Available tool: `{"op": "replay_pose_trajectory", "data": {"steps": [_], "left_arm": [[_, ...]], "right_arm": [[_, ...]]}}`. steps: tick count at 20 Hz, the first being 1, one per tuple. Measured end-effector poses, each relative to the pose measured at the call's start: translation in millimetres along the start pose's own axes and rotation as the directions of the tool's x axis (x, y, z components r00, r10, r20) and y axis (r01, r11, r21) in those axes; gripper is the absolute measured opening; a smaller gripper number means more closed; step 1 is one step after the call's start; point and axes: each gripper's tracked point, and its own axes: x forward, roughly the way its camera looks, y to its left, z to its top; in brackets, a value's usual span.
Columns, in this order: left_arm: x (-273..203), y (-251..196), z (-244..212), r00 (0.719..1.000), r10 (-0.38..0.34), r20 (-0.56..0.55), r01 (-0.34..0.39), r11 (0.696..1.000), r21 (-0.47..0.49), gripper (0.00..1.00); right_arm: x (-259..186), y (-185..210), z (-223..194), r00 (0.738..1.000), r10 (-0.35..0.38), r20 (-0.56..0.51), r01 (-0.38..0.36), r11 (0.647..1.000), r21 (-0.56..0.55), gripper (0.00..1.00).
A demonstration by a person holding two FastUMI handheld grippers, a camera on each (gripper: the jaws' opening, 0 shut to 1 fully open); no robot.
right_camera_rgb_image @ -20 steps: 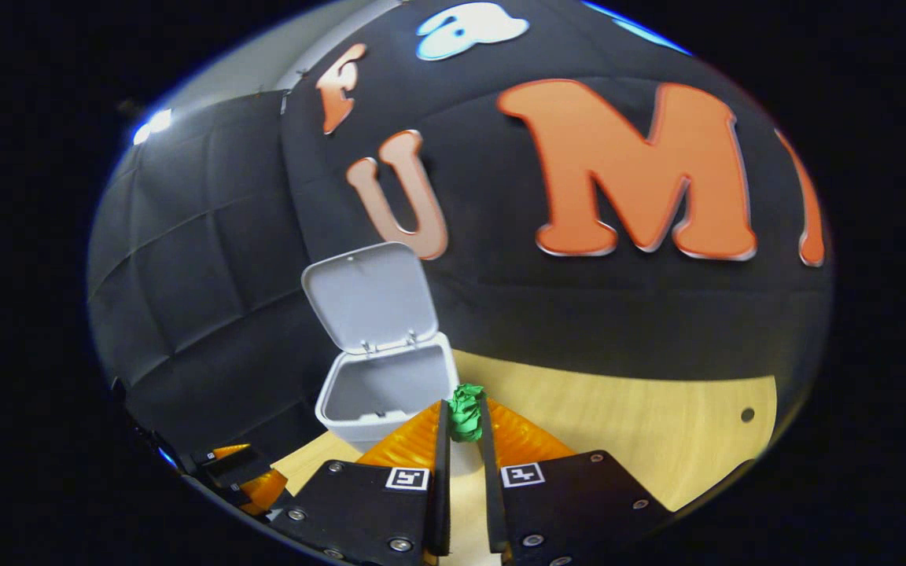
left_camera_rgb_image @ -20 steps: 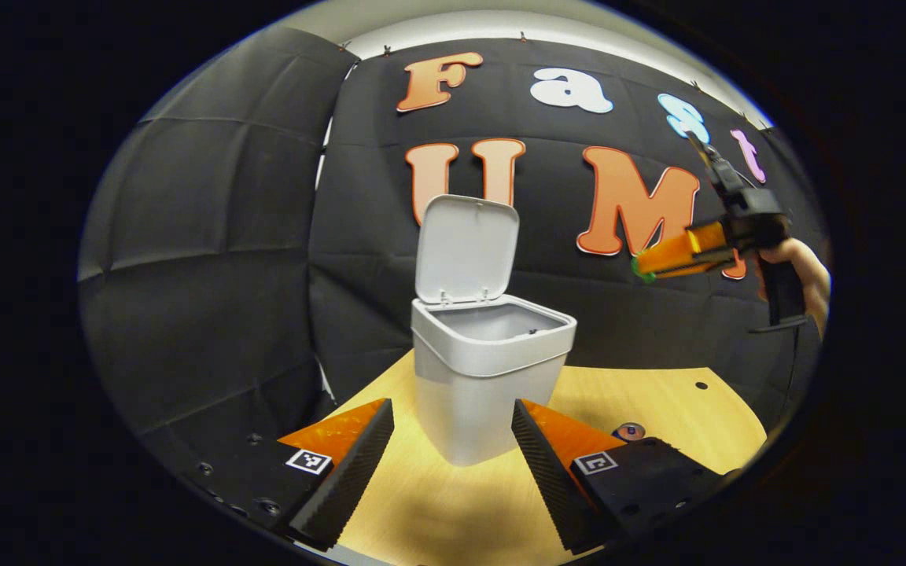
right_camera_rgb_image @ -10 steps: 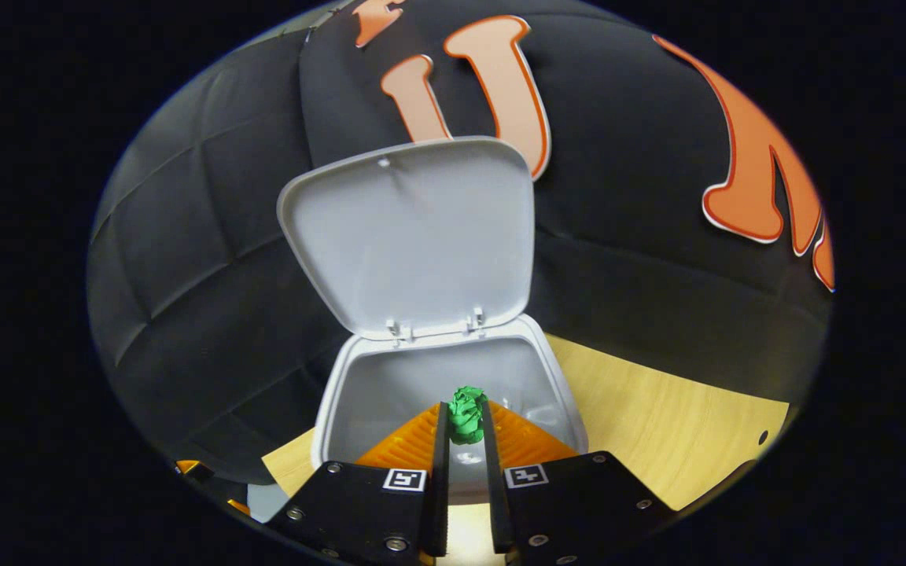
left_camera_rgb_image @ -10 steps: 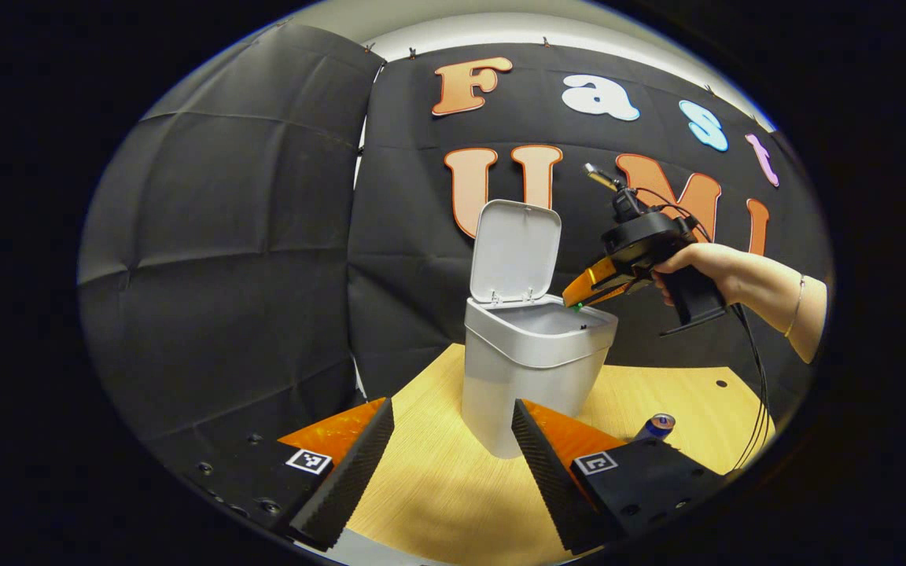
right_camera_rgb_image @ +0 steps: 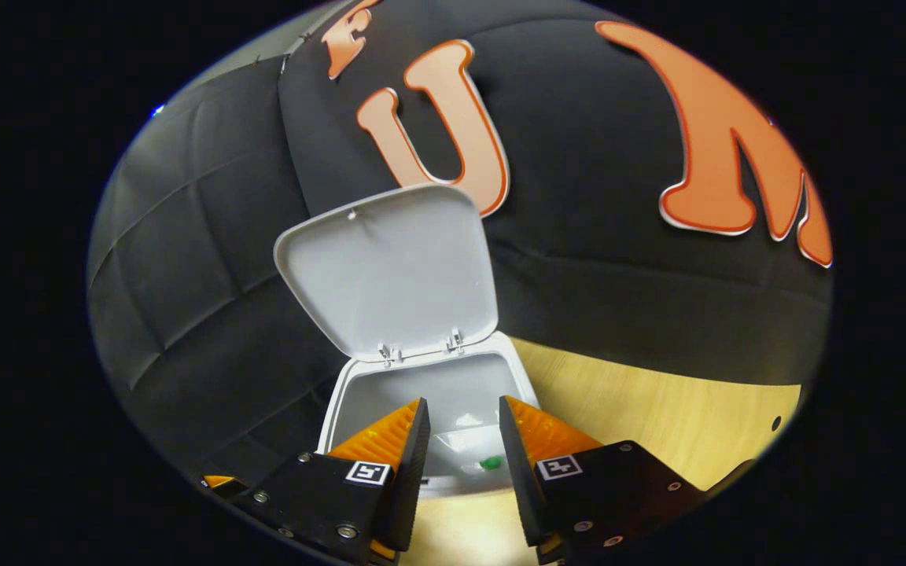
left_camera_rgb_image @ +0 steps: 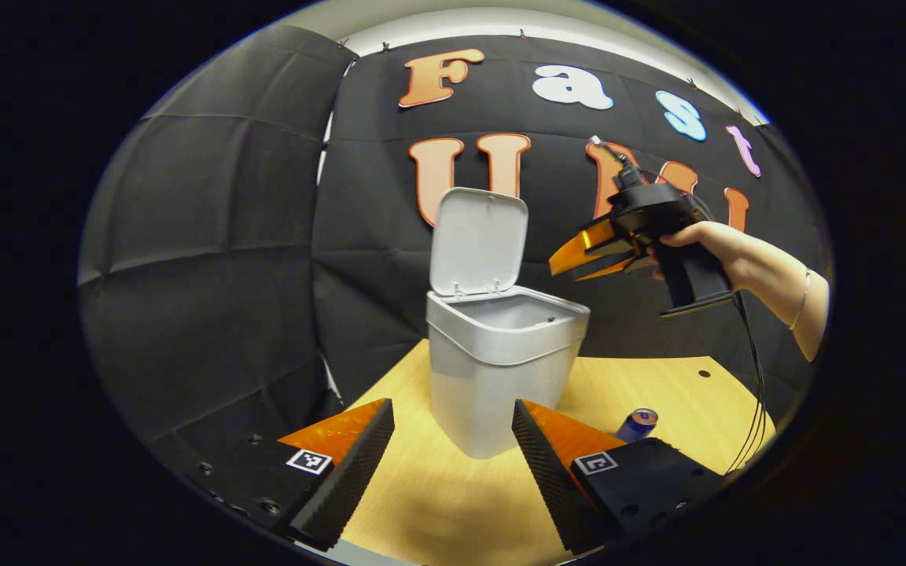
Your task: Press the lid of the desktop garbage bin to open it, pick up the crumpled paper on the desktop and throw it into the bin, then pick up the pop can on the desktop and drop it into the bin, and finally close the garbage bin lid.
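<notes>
- The crumpled paper (right_camera_rgb_image: 490, 463) lies inside the garbage bin (left_camera_rgb_image: 500, 377), so the paper step looks done; the lid (left_camera_rgb_image: 476, 240) stands upright.
- The right gripper (right_camera_rgb_image: 461, 440), held by a hand (left_camera_rgb_image: 705, 240) above the bin, has its fingers spread and empty.
- The left gripper (left_camera_rgb_image: 453, 448) waits wide open, holding nothing, before the bin.
- Next comes the pop can (left_camera_rgb_image: 636, 424) (lying on the desktop (left_camera_rgb_image: 657, 385) beside the bin): it calls for a reach down and a firm pinch.
- Count: one bin, one paper ball, one can, two grippers.
</notes>
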Motion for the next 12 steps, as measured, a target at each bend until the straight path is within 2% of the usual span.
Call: {"op": "replay_pose_trajectory", "data": {"steps": [4,8,12], "left_arm": [[31,-78,-33,0.988,-0.140,-0.065,0.141,0.990,0.021,0.95],[50,-172,-79,0.950,-0.289,-0.116,0.292,0.956,0.006,0.95],[60,-242,-114,0.940,-0.327,-0.100,0.335,0.938,0.087,0.95]], "right_arm": [[-98,-71,-13,0.985,-0.130,0.117,0.133,0.991,-0.017,0.54],[-202,-164,-56,0.940,-0.317,0.124,0.309,0.948,0.078,0.54],[-276,-232,-99,0.888,-0.449,0.100,0.432,0.889,0.151,0.54]]}}
